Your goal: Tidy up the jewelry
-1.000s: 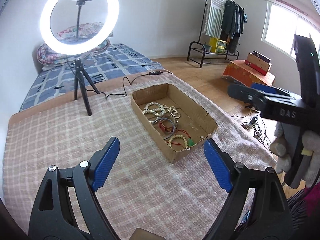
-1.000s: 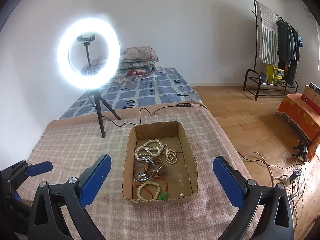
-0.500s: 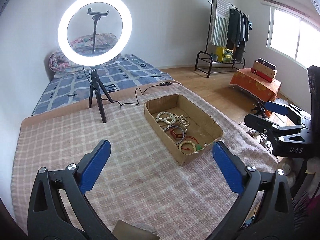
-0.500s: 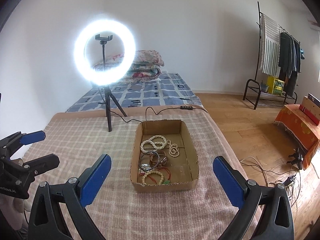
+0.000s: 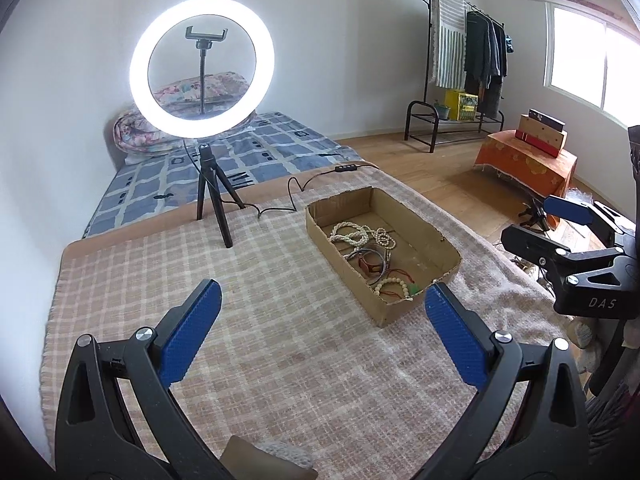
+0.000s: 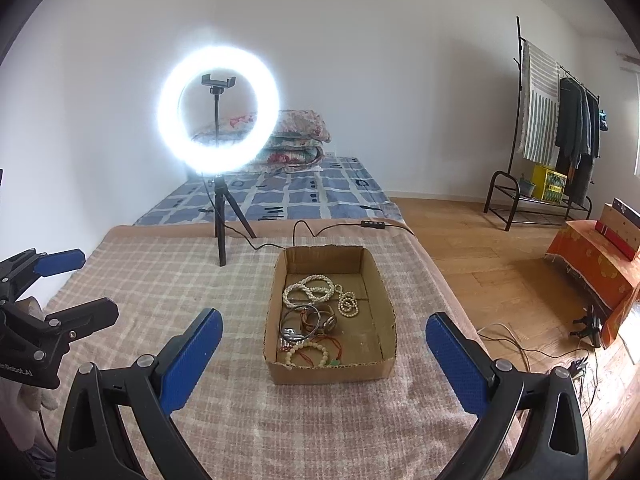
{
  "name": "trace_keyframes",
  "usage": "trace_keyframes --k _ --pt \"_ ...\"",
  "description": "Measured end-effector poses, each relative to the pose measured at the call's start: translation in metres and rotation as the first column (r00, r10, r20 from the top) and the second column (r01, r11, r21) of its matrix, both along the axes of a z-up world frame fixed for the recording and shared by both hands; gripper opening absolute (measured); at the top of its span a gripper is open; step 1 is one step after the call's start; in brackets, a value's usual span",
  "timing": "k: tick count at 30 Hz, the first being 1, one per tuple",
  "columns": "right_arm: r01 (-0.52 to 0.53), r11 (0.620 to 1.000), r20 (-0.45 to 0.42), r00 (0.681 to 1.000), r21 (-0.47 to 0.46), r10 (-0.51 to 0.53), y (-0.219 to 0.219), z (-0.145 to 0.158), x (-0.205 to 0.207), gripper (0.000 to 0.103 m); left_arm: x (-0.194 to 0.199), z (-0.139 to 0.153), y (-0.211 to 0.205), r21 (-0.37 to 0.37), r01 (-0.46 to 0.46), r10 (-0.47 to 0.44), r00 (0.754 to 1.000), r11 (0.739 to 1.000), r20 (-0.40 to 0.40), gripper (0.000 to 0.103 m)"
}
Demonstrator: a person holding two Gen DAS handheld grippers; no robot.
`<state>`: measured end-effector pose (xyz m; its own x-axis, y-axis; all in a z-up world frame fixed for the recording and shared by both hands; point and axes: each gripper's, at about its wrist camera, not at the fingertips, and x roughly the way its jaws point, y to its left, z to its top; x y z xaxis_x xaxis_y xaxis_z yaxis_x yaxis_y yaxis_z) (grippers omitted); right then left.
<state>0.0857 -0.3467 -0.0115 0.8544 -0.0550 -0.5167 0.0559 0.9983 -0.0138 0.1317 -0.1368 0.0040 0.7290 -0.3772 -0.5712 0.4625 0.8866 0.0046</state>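
Cardboard box [image 6: 390,312] w/ tangled pearls [image 6: 308,291] – bracelets [image 6: 308,354].

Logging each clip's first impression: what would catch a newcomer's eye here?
The glowing ring light on its tripod at the far edge of the checked blanket dominates. Next comes the open cardboard box mid-blanket, holding pearl strands, bangles and a bead bracelet, with both open grippers nearer the camera.

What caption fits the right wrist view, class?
Open right gripper hovers before a cardboard box of pearl necklace and bracelets, ring light behind.
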Motion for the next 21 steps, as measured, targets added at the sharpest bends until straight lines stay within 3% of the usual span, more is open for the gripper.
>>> trace_keyframes --k 21 --pt "-0.008 1.000 -0.011 1.000 -0.004 0.008 0.0031 -0.0042 0.0016 0.103 -0.0027 0.0035 0.0009 0.004 -0.011 0.011 1.000 1.000 0.012 0.103"
